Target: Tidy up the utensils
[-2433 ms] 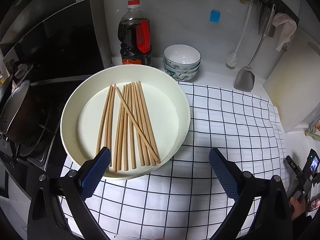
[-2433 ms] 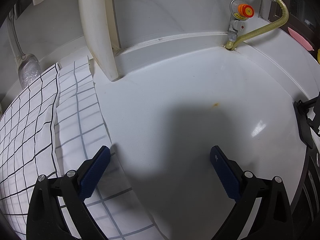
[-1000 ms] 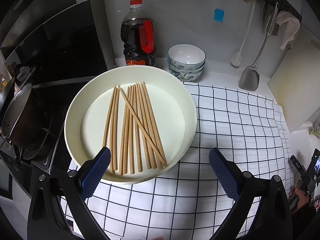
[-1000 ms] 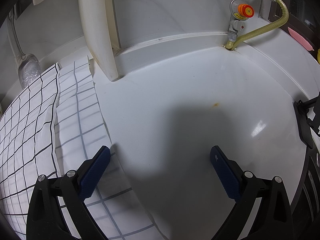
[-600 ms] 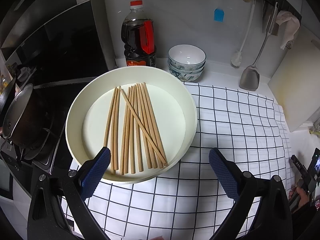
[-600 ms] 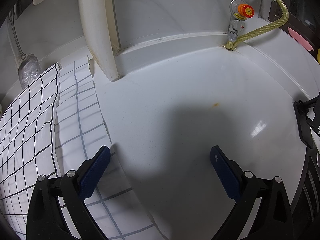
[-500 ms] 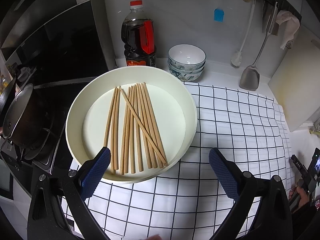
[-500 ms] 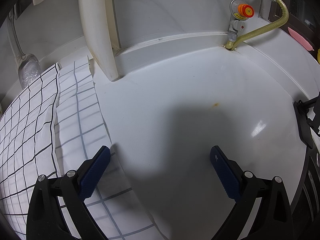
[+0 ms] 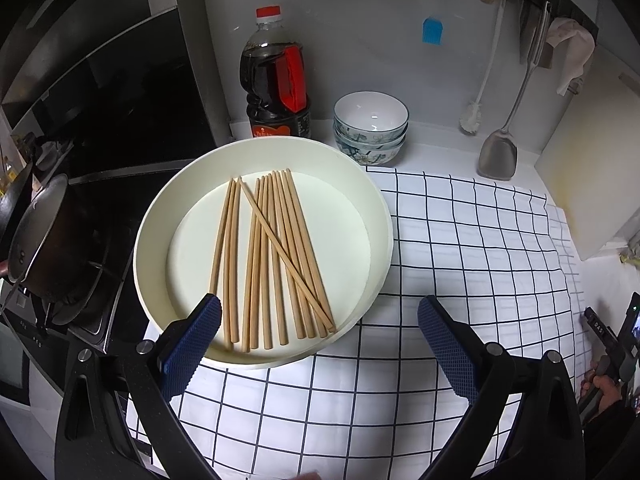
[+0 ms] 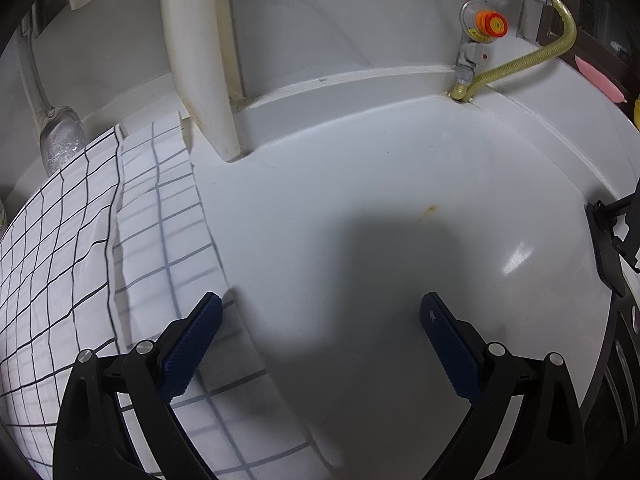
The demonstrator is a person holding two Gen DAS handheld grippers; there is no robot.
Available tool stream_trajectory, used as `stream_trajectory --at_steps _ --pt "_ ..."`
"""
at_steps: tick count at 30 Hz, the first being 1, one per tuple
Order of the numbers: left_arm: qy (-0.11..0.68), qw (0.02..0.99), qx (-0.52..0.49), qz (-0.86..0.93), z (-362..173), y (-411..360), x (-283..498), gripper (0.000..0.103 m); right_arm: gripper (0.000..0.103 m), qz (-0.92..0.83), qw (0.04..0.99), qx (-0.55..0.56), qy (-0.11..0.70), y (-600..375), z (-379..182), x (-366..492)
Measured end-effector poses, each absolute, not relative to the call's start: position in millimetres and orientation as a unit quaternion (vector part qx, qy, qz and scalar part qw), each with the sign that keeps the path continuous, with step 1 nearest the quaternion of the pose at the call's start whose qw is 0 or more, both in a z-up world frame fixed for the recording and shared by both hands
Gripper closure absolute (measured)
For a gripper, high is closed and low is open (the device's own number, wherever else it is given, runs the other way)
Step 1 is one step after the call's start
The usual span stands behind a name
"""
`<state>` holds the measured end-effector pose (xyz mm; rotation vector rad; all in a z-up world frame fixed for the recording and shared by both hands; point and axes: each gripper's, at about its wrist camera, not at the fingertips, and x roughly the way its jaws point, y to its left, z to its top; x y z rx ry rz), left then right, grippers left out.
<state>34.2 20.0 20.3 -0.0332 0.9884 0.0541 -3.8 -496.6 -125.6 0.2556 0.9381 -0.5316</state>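
Several wooden chopsticks (image 9: 276, 256) lie side by side in a round cream tray (image 9: 380, 216) on a black-and-white checked cloth (image 9: 460, 264); one chopstick lies slantwise across the others. My left gripper (image 9: 320, 320) is open and empty, above the tray's near rim, its left finger over the chopstick ends. My right gripper (image 10: 320, 320) is open and empty over bare white countertop (image 10: 400, 200), beside the checked cloth's edge (image 10: 160, 220). No utensils show between its fingers.
A dark sauce bottle (image 9: 276, 88) and stacked bowls (image 9: 370, 128) stand behind the tray. A spatula (image 9: 500, 152) and brush (image 9: 476, 112) hang on the wall. A pot (image 9: 36, 232) sits on the stove at left. A cutting board (image 10: 200, 60) and gas valve with hose (image 10: 488, 28) stand near the right gripper.
The left gripper has drawn back and shifted slightly left, so the tray sits further right and up in view. The right gripper has not moved.
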Motion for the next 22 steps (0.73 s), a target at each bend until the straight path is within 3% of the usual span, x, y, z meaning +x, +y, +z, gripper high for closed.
stream_trajectory --at_steps 22 --pt "0.467 0.883 -0.009 0.043 20.3 22.6 32.8 0.006 0.008 -0.028 0.912 0.047 0.406 -294.6 -34.7 0.8"
